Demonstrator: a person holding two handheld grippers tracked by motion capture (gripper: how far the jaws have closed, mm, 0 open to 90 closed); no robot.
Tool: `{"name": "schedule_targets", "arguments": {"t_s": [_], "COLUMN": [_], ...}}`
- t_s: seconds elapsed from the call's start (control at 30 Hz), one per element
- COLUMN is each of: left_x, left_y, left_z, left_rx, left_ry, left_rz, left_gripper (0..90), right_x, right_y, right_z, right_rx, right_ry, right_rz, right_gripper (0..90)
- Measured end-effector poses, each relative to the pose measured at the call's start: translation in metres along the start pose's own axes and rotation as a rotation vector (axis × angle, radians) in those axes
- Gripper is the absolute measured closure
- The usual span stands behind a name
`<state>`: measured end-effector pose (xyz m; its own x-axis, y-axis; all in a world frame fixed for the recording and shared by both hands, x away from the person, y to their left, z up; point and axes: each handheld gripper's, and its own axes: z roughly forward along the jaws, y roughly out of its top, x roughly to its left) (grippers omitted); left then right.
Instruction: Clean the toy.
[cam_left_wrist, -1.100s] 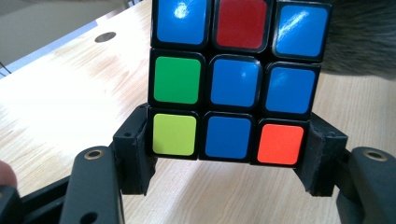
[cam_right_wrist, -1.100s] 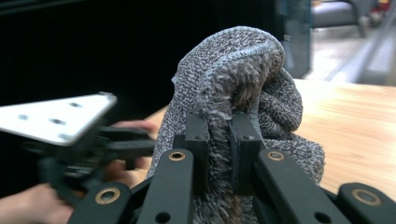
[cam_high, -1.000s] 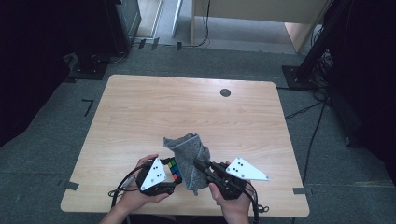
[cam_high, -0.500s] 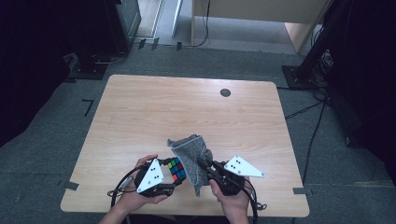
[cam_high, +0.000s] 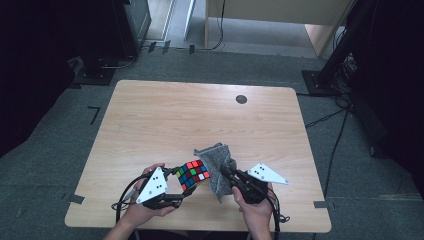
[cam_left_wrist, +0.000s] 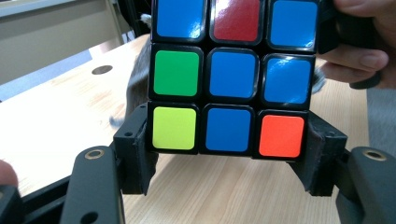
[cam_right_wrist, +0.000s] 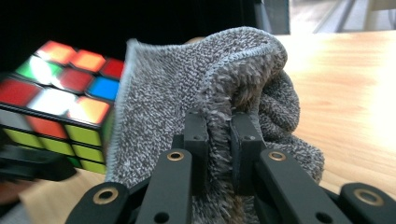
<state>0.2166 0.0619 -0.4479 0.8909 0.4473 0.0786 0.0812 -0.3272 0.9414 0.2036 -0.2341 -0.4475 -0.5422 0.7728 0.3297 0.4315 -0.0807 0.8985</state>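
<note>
I am clamping the puzzle cube (cam_left_wrist: 231, 77) by its bottom row in my left hand-held gripper (cam_high: 172, 192), just above the bench's (cam_high: 150, 120) near edge. My right hand-held gripper (cam_high: 227, 175) is pinching a fold of the grey cloth (cam_right_wrist: 196, 88), jaws nearly together. I am judging it best to brace the cube steady and draw the cloth flat across its right side.
</note>
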Motion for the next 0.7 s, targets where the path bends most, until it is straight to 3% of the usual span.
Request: {"name": "schedule_targets", "arguments": {"t_s": [0.1,0.2,0.33,0.5,0.7], "left_x": [0.005,0.007,0.007,0.008,0.008], "left_y": [0.001,0.002,0.002,0.002,0.002], "left_z": [-0.004,-0.007,-0.008,-0.008,-0.008], "left_rx": [-0.042,-0.064,-0.075,-0.088,-0.092], "left_ry": [-0.022,-0.033,-0.043,-0.069,-0.078], "left_rz": [-0.045,-0.061,-0.074,-0.088,-0.096], "left_gripper": [33.7,33.7,33.7,33.7,33.7], "right_x": [0.001,0.004,0.011,0.016,0.018], "right_y": [0.003,0.002,-0.001,-0.008,-0.015], "right_z": [-0.004,-0.002,0.004,0.012,0.019], "right_rx": [-0.049,-0.070,-0.051,-0.022,0.009], "right_ry": [0.075,0.167,0.249,0.296,0.314], "right_rz": [0.046,0.067,0.057,0.049,0.040], "right_gripper": [80.9,80.8,80.8,81.0,81.2]}}
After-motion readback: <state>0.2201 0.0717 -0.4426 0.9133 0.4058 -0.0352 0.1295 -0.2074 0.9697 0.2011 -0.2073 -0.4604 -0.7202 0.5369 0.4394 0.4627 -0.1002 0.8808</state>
